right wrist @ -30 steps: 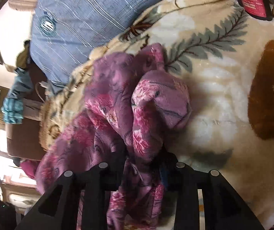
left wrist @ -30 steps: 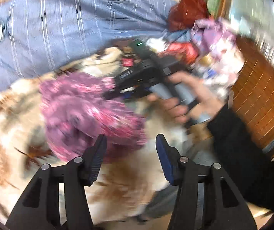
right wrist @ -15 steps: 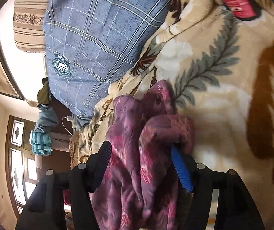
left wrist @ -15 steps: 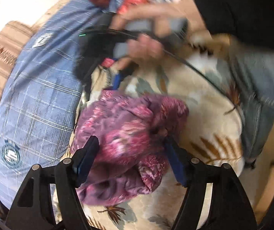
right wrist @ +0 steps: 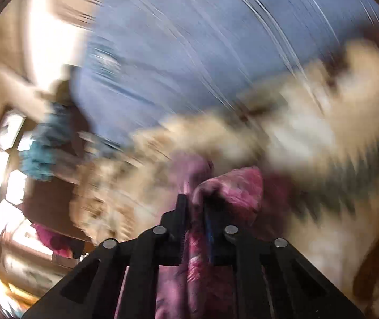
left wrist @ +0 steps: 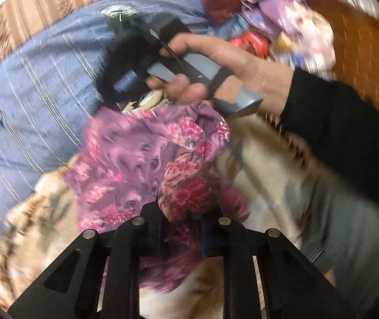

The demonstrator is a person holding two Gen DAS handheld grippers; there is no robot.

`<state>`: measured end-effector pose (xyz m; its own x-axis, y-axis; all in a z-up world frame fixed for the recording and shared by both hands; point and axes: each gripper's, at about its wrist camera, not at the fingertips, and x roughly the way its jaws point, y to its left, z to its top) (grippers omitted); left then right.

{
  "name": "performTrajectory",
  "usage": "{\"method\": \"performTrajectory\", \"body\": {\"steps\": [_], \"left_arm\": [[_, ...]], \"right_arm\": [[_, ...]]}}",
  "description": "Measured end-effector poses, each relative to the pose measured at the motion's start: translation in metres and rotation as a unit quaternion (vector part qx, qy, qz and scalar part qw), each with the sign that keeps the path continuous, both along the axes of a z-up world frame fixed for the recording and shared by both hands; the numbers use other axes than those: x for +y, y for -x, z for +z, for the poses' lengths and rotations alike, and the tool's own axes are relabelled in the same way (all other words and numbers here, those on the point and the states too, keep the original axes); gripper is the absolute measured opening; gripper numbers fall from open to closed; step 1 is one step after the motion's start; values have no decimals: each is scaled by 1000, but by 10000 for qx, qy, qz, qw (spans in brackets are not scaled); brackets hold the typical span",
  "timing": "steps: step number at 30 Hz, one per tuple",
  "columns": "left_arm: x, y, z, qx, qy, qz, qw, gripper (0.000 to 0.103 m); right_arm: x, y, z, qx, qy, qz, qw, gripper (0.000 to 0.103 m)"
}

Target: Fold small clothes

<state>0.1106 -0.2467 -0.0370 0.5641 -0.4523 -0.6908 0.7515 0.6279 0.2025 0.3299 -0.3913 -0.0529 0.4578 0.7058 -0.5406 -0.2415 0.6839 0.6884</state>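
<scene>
Left wrist: crumpled purple floral garment (left wrist: 147, 159).

Both grippers' fingers, spread a moment ago, now pinch the purple garment (left wrist: 147, 159).

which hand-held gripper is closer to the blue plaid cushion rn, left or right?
Right. In the left wrist view the right hand-held gripper reaches out over the edge of the blue plaid cushion; the left hand-held gripper sits back on the purple floral garment, jaws closing on it.
</scene>
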Motion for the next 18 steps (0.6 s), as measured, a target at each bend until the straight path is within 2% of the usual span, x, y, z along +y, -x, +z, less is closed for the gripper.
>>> {"method": "performTrajectory", "body": {"steps": [2, 3, 4, 5, 6, 7, 9, 10, 11, 12, 13, 14, 16, 18], "left_arm": [[-19, -11, -18, 144, -146, 83, 9998, 17], [-28, -17, -30, 295, -218, 122, 9993, 17], [-35, -21, -42, 465, -265, 128, 9985, 17], [-40, -19, -50, 439, -355, 98, 9984, 17], [-45, -14, -55, 221, -482, 48, 9986, 20], [-46, -10, -54, 134, -508, 14, 9986, 20], [-40, -3, -45, 175, -403, -45, 9990, 35], [-33, 0, -36, 274, -290, -83, 9992, 38], [-22, 5, -24, 396, -133, -97, 9991, 44], [-13, 8, -16, 456, -19, -89, 9989, 49], [2, 17, -7, 472, 129, -15, 9988, 50], [16, 24, 4, 407, 242, 96, 9988, 53], [42, 37, 16, 215, 336, 389, 9984, 61], [70, 39, 18, 51, 325, 770, 9965, 69]], "right_arm": [[4, -4, 9, -162, 167, 56, 9997, 5], [5, -10, -3, -15, 509, -22, 9987, 5], [3, -18, -21, 261, 680, -108, 9973, 5], [0, -23, -36, 485, 746, -184, 9959, 6], [-7, -30, -65, 902, 773, -299, 9925, 6], [-17, -33, -91, 1289, 635, -400, 9888, 7], [-31, -33, -105, 1525, 2, -404, 9875, 10], [-38, -29, -99, 1527, -78, -460, 9872, 17], [-42, -24, -86, 1404, 41, -536, 9886, 30], [-46, -13, -67, 1163, 240, -614, 9910, 53], [-50, -4, -55, 1008, 303, -661, 9922, 62], [-53, 15, -34, 795, 440, -773, 9929, 66], [-56, 41, -8, 560, 646, -893, 9923, 67], [-55, 74, 4, 558, 570, -976, 9920, 74]]}}
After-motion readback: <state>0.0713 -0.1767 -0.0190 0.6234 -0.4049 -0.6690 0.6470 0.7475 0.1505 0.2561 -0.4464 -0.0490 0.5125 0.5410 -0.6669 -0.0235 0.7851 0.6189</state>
